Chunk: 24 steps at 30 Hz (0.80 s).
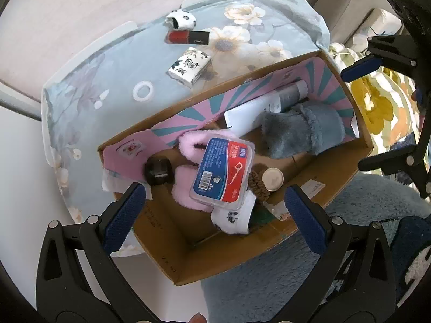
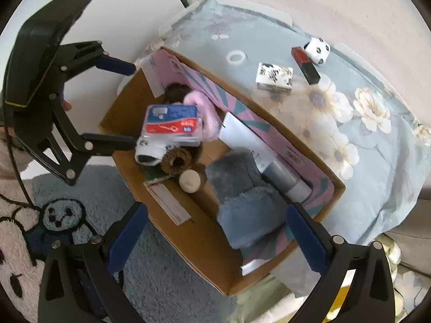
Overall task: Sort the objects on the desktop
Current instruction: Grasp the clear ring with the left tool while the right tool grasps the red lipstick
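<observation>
- Cardboard box (image 1: 242,253), table's near edge: floss-pick case (image 1: 223,171) perched atop pink slipper (image 1: 188,188), may slide.
- Left gripper (image 1: 215,215), right gripper (image 2: 216,231): both agape, empty.
- Tissue pack (image 1: 190,66), lip tint (image 1: 188,37) unsorted mid-table; reaching risks snagging box wall.

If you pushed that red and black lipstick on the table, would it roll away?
Probably not far. The lipstick looks boxy with flat sides and lies flat on the flowered tablecloth, so it would likely slide, not roll. It looks hard and stiff, and its shiny surface might slip between smooth fingers. The spotted sock ball right beside it could block a push that way.
</observation>
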Each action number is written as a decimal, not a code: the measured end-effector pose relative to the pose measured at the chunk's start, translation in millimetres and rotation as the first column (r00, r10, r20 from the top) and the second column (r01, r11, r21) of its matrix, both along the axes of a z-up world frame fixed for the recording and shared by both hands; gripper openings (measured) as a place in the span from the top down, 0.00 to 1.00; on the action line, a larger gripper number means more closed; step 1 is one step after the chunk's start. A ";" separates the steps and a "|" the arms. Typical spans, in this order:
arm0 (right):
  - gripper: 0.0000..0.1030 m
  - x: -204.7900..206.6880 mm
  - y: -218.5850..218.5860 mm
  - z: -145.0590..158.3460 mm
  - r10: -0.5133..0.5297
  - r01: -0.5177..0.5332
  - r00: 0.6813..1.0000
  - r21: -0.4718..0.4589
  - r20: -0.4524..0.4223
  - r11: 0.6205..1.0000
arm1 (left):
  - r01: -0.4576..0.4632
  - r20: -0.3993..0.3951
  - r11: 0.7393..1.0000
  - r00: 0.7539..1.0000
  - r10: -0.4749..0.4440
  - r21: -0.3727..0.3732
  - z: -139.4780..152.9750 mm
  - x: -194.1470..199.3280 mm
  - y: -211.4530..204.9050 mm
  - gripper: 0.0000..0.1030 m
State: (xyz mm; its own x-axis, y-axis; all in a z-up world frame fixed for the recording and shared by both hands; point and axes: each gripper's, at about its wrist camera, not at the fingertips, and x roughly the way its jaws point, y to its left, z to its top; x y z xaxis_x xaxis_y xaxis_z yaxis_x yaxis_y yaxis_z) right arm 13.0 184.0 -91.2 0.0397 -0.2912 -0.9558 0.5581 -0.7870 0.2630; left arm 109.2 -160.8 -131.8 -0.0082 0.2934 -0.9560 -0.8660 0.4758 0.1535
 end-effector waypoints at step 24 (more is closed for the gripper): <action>0.01 -123.2 24.9 37.0 -0.168 0.196 0.964 0.123 -0.208 0.973 | -0.061 0.049 0.988 0.997 0.055 0.141 69.4 -49.4 98.5 0.02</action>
